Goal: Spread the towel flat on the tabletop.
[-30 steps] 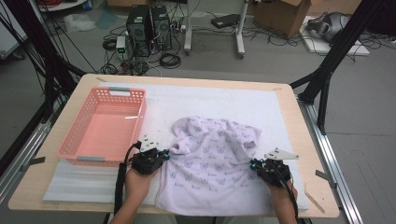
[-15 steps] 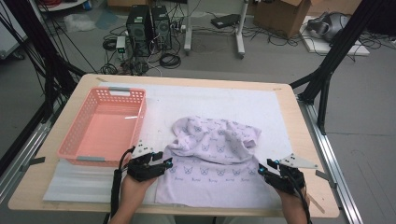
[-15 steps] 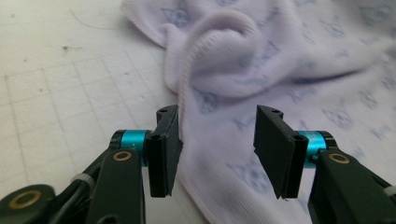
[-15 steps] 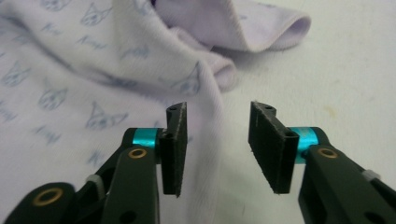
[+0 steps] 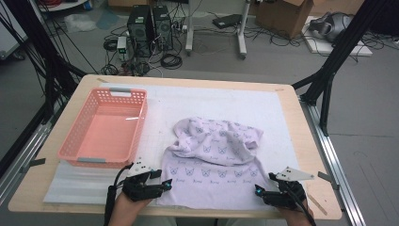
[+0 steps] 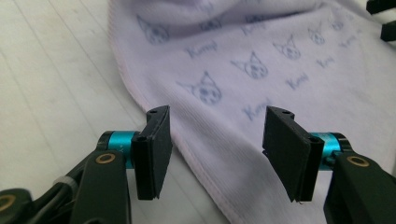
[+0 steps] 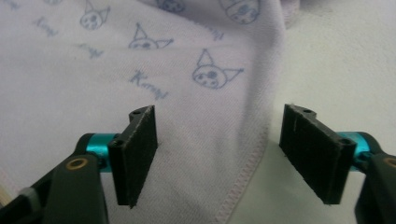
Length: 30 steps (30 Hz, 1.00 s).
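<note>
Lilac printed towel [image 5: 214, 162] flat on the near half of the surface [image 5: 310, 141], far end bunched and folded back on itself, near edge almost at the surface rim. Left hand-held gripper [image 5: 162, 184] at the near-left corner, jaws apart, hem running between them in the left gripper view [image 6: 210, 135], nothing clamped. Right hand-held gripper [image 5: 259, 192] at the near-right corner, jaws likewise apart, straddling the stitched side hem [image 7: 252, 158]. Likely risks: closing too shallow and catching only the hem stitching, so the corner slips out on lift; closing too low and pinching the white mat [image 5: 282, 108] along with the cloth; uneven grab left vs right, leaving the cloth skewed. Bunched far end could drag and fold under if pulled toward the near rim, with little surface left there. Around: pink basket [image 5: 106, 129] far-left, just beside the towel's left side but apart from it, could snag a wide leftward swing. Nothing between either gripper and its corner. Computers, cables and boxes on the floor beyond, well apart
</note>
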Each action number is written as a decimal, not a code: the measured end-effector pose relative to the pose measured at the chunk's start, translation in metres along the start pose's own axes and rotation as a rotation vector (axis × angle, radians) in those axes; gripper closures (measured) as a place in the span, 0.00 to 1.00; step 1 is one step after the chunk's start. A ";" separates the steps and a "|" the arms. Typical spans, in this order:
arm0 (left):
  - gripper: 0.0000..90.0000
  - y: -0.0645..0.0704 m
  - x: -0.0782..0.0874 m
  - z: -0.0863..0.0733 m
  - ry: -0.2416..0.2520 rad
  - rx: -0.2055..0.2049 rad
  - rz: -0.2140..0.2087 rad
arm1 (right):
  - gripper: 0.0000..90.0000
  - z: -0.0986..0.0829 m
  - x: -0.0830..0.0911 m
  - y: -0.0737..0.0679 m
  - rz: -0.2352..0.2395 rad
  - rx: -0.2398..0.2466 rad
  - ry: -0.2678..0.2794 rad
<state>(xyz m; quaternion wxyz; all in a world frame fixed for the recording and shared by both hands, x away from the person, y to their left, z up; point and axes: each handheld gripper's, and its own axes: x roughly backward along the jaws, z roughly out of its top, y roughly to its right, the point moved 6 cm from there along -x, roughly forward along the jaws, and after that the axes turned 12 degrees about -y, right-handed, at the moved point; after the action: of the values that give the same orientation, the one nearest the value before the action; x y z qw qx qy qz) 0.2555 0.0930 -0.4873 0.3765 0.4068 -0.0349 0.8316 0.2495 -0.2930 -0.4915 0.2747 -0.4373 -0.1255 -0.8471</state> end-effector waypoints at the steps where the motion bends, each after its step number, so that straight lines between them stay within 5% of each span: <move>1: 0.46 0.001 0.001 -0.001 -0.007 -0.002 -0.003 | 0.29 0.000 0.000 0.000 0.004 0.001 0.002; 5: 0.46 0.009 0.001 -0.004 -0.016 -0.024 -0.012 | 0.35 -0.001 0.002 -0.001 -0.008 -0.006 -0.007; 9: 0.48 0.016 -0.001 -0.008 -0.006 -0.065 0.020 | 0.58 -0.003 0.006 -0.003 -0.010 -0.018 -0.012; 13: 0.76 0.015 0.001 -0.009 -0.017 -0.096 0.109 | 0.76 -0.005 0.009 -0.003 -0.006 -0.040 -0.008; 15: 0.91 0.016 0.002 -0.010 -0.019 -0.084 0.082 | 0.84 -0.006 0.010 -0.003 0.014 -0.054 -0.007; 17: 0.94 0.017 0.002 -0.011 -0.022 -0.086 0.083 | 0.89 -0.008 0.011 -0.003 0.036 -0.064 -0.005; 30: 0.95 0.019 0.020 -0.030 -0.036 -0.033 0.007 | 0.94 -0.026 0.026 -0.012 0.075 -0.061 -0.034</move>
<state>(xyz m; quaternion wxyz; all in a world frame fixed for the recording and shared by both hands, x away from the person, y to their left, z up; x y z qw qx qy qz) 0.2158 0.1020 -0.4885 0.3795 0.4155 -0.0569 0.8247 0.2135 -0.3040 -0.4854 0.2907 -0.4643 -0.0881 -0.8320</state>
